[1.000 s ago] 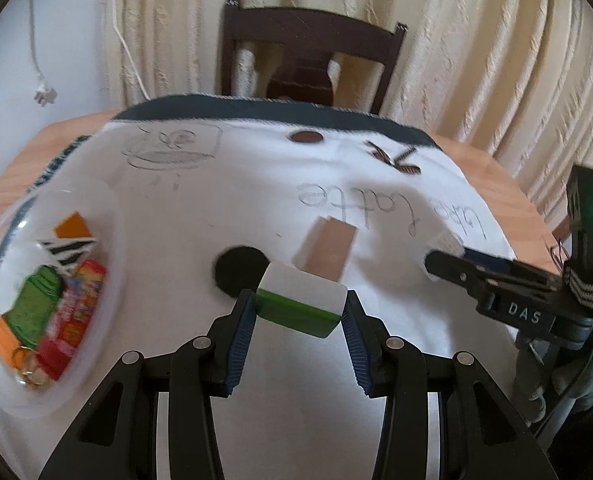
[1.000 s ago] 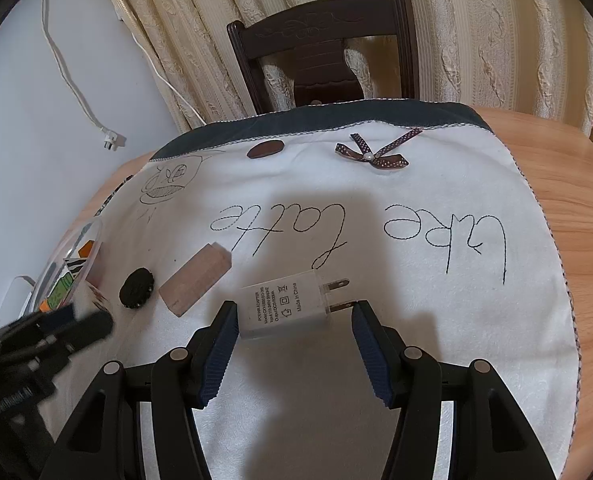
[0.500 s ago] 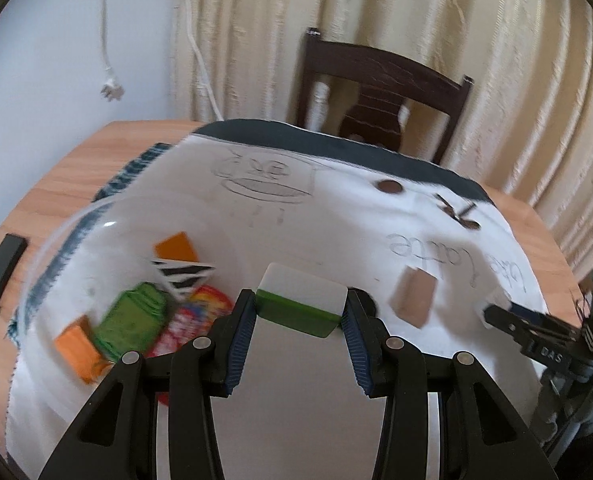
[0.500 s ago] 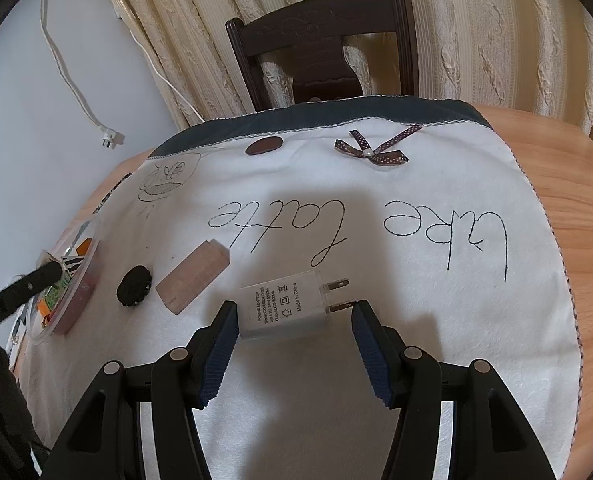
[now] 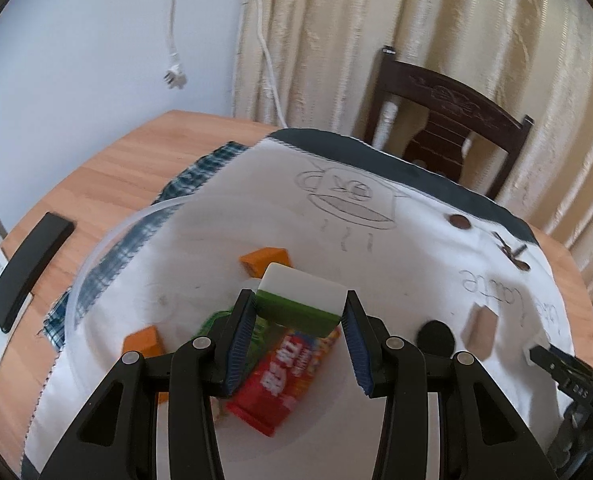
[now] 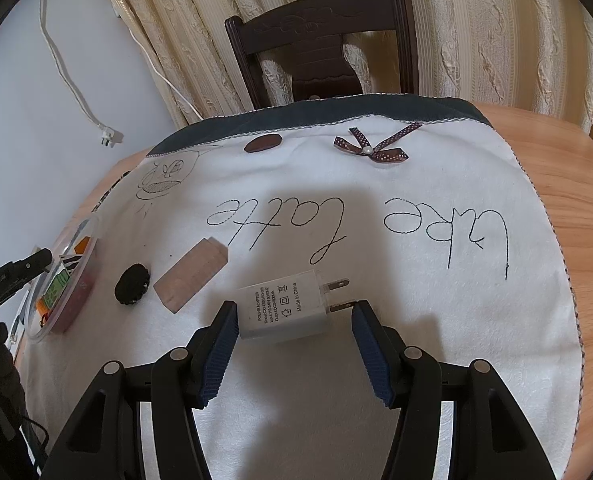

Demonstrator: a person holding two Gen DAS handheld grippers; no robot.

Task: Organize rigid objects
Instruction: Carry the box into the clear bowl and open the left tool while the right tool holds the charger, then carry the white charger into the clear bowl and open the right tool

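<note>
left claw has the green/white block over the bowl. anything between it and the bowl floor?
No barrier, but no bare spot directly under it: the green and white block, shut in the left claw, hangs over the red packet and a green item in the clear bowl.

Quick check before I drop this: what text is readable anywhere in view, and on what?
"POWER ADAPTER" and "Made in China": white wall charger; its smaller lines are too small to read.
"Latte", stitched, upside down: white embroidered cloth; the second word is unclear.
Red snack packet: lettering blurred.
</note>
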